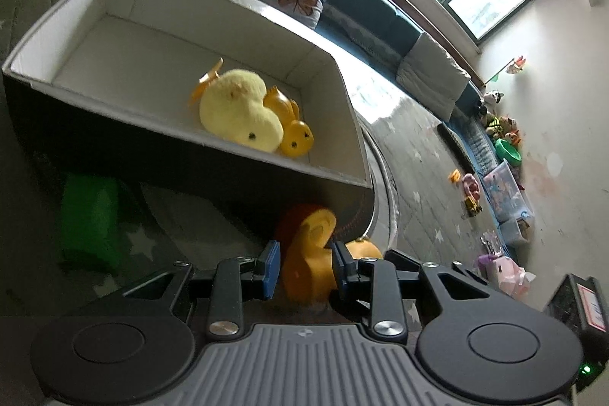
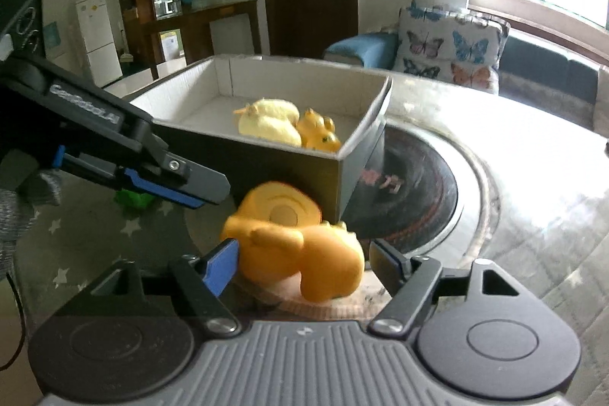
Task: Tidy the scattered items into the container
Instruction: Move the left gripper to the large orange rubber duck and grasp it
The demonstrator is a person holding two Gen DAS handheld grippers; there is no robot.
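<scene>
We see the open container point(image 2: 357, 136), dark outside and pale inside, holding a fluffy yellow plush duck point(image 1: 238, 111) beside an orange rubber duck point(image 1: 293, 136) at its right end. Near its front wall sits another orange toy point(image 2: 300, 246), outside the box.

White lettering, seemingly "GenRobot.AI", stands blurred on the left claw point(image 2: 198, 195); nothing else reads.

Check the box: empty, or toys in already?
Not empty. A yellow plush duck and an orange toy lie together inside the box; the rest is bare floor.
</scene>
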